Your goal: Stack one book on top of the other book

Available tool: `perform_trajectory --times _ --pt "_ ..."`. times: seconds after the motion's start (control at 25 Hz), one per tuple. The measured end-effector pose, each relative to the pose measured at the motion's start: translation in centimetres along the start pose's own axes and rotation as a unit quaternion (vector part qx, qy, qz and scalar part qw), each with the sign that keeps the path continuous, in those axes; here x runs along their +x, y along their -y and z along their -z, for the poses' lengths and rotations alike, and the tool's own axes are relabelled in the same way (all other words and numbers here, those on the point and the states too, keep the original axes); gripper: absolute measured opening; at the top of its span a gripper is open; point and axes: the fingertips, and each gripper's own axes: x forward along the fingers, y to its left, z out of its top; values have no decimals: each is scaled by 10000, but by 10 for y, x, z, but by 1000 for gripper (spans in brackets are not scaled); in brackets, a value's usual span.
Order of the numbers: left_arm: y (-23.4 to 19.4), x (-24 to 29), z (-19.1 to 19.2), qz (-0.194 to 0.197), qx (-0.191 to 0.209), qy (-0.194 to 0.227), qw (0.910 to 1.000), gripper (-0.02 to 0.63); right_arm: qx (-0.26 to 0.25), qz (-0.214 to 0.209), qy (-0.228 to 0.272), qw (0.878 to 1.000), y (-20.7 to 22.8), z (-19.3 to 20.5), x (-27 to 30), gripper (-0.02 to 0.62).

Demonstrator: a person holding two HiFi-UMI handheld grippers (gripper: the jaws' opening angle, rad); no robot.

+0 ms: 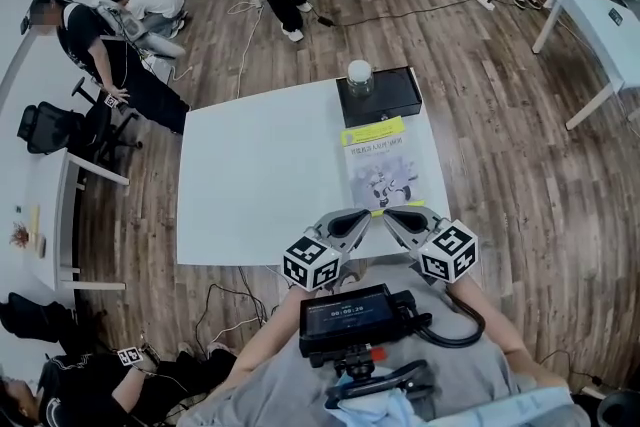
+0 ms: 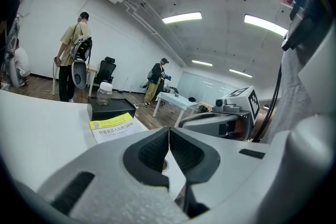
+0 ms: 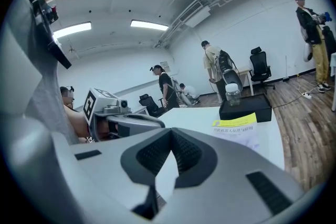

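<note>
One book with a yellow band along its far edge is lying flat, cover up, on the right part of the white worktop. Its far edge is sitting just against a flat black box. A clear jar with a white lid is standing upright on the left part of that box. We are holding both tools at the book's near edge, by the near side of the worktop. Their tips are pointing in toward each other and nearly meeting. The left tool is showing its dark pads pressed together with nothing between them. The right tool is likewise closed and empty. Around the worktop a wooden floor is spreading out, with cables trailing over it. Another white table is standing at the far right and an office chair at the left. Several people are standing or crouching toward the far side of the room.
</note>
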Motion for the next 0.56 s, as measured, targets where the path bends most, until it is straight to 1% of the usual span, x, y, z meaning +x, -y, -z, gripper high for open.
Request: perform_trajectory --times 0.2,0.56 --pt "1 1 1 16 -37 -30 10000 18 -20 -24 -79 10000 -1 1 1 28" --pt "-9 3 -5 -60 -131 36 9999 18 25 -1 -25 10000 7 -4 4 28"
